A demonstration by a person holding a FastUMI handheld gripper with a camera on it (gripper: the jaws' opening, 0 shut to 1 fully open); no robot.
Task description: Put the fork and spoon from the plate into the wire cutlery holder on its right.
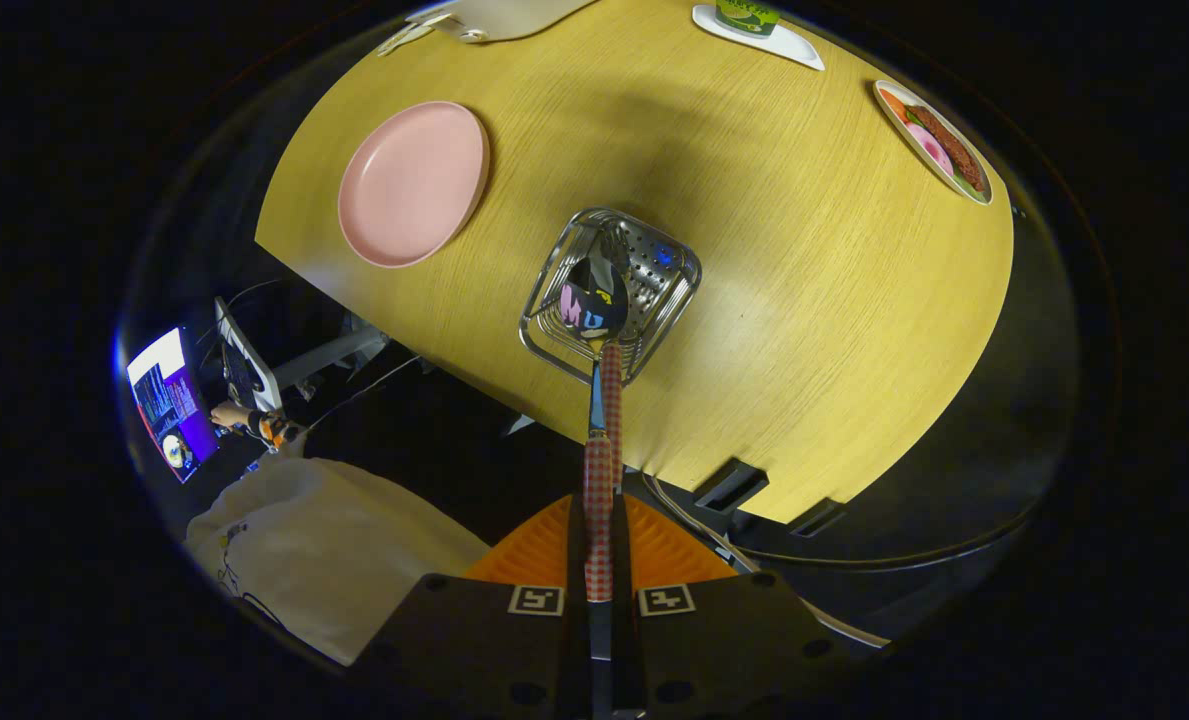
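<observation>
I look down from above on the yellow wooden table [804, 300]. My gripper [599, 565] is shut on the red-checked handle of the spoon [594, 305], which hangs bowl down. The bowl is over the opening of the wire cutlery holder [676, 285], at its near side. A second red-checked handle, which looks like the fork [612, 400], rises out of the holder right beside the spoon's steel neck. Its head is hidden inside the holder. To the holder's left lies the pink plate [414, 185], with nothing on it.
At the table's far side are a white tray [789, 45] with a green cup, an oval dish of food [939, 145] and a pale mat [494, 15]. The near table edge runs just under the holder. A person in white [324, 540] sits at a laptop [169, 400] below left.
</observation>
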